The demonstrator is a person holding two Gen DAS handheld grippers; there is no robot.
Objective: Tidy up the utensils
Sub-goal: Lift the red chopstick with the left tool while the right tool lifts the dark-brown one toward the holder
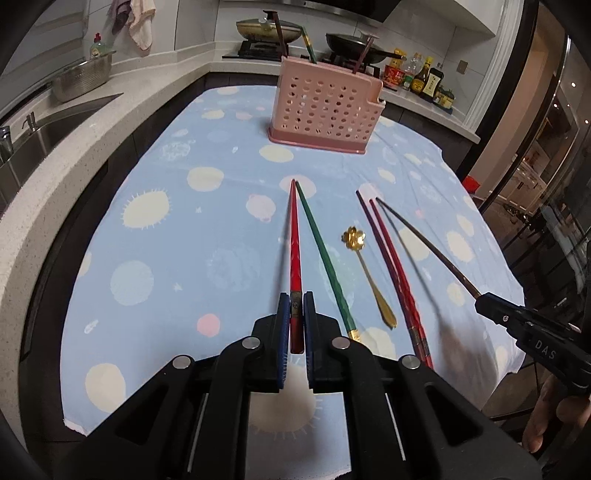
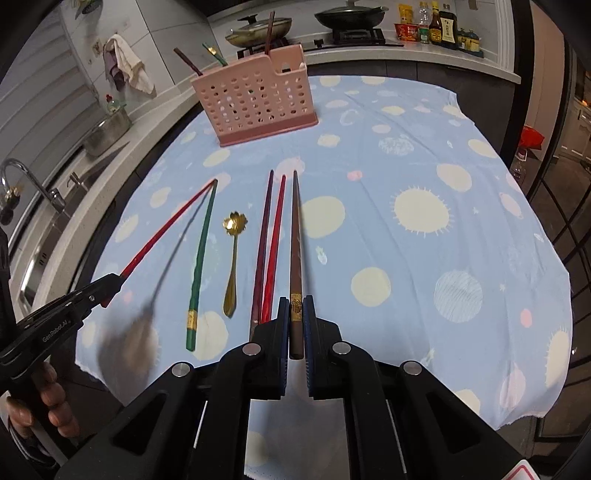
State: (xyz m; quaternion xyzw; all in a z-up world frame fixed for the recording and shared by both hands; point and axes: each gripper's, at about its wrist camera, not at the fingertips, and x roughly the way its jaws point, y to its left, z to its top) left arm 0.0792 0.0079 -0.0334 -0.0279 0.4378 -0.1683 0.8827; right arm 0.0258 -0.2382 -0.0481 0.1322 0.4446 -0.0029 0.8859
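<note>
A red chopstick [image 1: 294, 254] is being pinched by the left gripper [image 1: 295, 306], a brown chopstick [image 2: 295, 251] by the right gripper [image 2: 295, 310], both raised short of the pink basket [image 1: 325, 107]

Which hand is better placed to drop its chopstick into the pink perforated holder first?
Roughly even, slightly left: left gripper holds a red chopstick aimed near the pink perforated holder.

A home kitchen: steel sink [image 1: 55, 129], pans on the stove [image 1: 266, 50], and sauce bottles [image 2: 441, 27] lining the counter.
</note>
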